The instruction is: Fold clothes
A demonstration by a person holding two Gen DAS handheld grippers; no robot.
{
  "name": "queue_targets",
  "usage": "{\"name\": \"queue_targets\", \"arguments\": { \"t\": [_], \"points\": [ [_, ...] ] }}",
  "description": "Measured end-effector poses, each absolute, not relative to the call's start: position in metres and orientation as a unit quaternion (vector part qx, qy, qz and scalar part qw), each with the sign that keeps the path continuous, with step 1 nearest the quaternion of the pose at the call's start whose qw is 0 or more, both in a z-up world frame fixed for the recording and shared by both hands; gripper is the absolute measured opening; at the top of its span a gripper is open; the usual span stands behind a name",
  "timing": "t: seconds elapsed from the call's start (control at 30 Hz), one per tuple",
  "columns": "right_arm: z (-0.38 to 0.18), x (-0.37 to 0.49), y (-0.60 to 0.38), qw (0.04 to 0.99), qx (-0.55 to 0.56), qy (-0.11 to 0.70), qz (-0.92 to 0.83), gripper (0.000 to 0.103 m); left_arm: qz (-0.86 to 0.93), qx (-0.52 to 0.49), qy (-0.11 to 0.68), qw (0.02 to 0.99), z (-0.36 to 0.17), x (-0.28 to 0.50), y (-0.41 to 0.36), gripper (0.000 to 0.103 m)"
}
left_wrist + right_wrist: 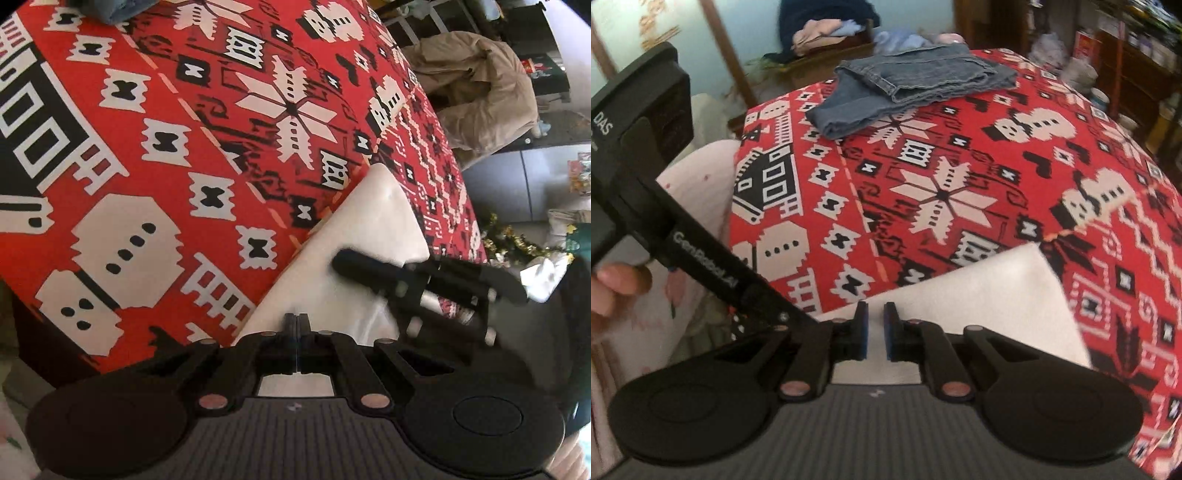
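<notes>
Tablecloth (960, 177), red with white and black snowflake, house and snowman patterns, covers the table ahead of both grippers. White cloth (979, 295) lies flat on it directly under and just ahead of the two tools, one corner pointing away. Folded blue jeans (905, 85) sit well beyond the right gripper (876, 330), at the table's far edge. Right gripper hovers over the white cloth with its blue-padded fingers slightly apart, gripping nothing. Left gripper (296, 326), just beside it, has its fingers pressed together; whether cloth is pinched between them cannot be told.
</notes>
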State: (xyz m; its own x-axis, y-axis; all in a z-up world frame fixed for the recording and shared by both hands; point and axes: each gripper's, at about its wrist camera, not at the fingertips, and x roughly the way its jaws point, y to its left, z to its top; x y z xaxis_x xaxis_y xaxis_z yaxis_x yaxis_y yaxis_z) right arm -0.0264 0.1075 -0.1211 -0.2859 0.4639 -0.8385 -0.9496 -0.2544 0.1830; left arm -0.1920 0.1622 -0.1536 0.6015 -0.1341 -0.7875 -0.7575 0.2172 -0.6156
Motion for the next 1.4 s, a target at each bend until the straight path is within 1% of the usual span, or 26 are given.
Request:
{"name": "queue_targets", "arguments": {
  "t": [0.23,0.37,0.47,0.5,0.53,0.6,0.7,0.8,0.87,0.93,0.97,1.07,1.17,1.3,1.4],
  "points": [
    [-0.125,0.021,0.13,0.494,-0.324,0.358,0.723,0.0,0.24,-0.579,0.392,0.673,-0.151,-0.197,0.159,0.003],
    [-0.126,0.038,0.136,0.509,-0.314,0.356,0.718,0.0,0.245,-0.574,0.396,0.673,-0.148,-0.203,0.155,0.003],
    [-0.13,0.05,0.14,0.547,-0.315,0.348,0.693,0.0,0.249,-0.57,0.399,0.674,-0.144,-0.206,0.154,0.003],
    [-0.133,0.056,0.142,0.562,-0.318,0.35,0.679,0.002,0.249,-0.568,0.399,0.676,-0.141,-0.206,0.153,0.003],
    [-0.135,0.063,0.144,0.576,-0.313,0.358,0.665,0.004,0.249,-0.565,0.4,0.677,-0.139,-0.206,0.153,0.003],
    [-0.131,0.074,0.138,0.598,-0.288,0.367,0.652,0.004,0.25,-0.56,0.401,0.681,-0.133,-0.207,0.152,0.003],
    [-0.112,0.064,0.115,0.606,-0.249,0.358,0.665,0.004,0.23,-0.555,0.398,0.693,-0.134,-0.191,0.153,0.003],
    [-0.102,0.039,0.094,0.578,-0.245,0.354,0.693,0.006,0.211,-0.549,0.395,0.706,-0.134,-0.175,0.154,0.003],
    [-0.105,0.023,0.087,0.557,-0.257,0.359,0.704,0.006,0.198,-0.546,0.393,0.713,-0.134,-0.165,0.154,0.003],
    [-0.114,0.011,0.088,0.545,-0.278,0.36,0.704,0.006,0.191,-0.552,0.409,0.701,-0.148,-0.159,0.15,0.003],
    [-0.119,0.009,0.091,0.543,-0.289,0.359,0.702,0.004,0.191,-0.555,0.408,0.699,-0.151,-0.162,0.15,0.003],
    [-0.126,0.026,0.102,0.553,-0.267,0.371,0.696,0.001,0.191,-0.568,0.405,0.69,-0.159,-0.17,0.15,0.003],
    [-0.131,0.046,0.114,0.566,-0.246,0.385,0.686,0.0,0.19,-0.57,0.406,0.689,-0.159,-0.173,0.15,0.003],
    [-0.137,0.052,0.129,0.578,-0.259,0.376,0.677,0.0,0.195,-0.543,0.413,0.704,-0.152,-0.169,0.143,0.003],
    [-0.139,0.053,0.137,0.591,-0.266,0.375,0.663,0.0,0.193,-0.546,0.415,0.702,-0.153,-0.17,0.143,0.003]
  ]
}}
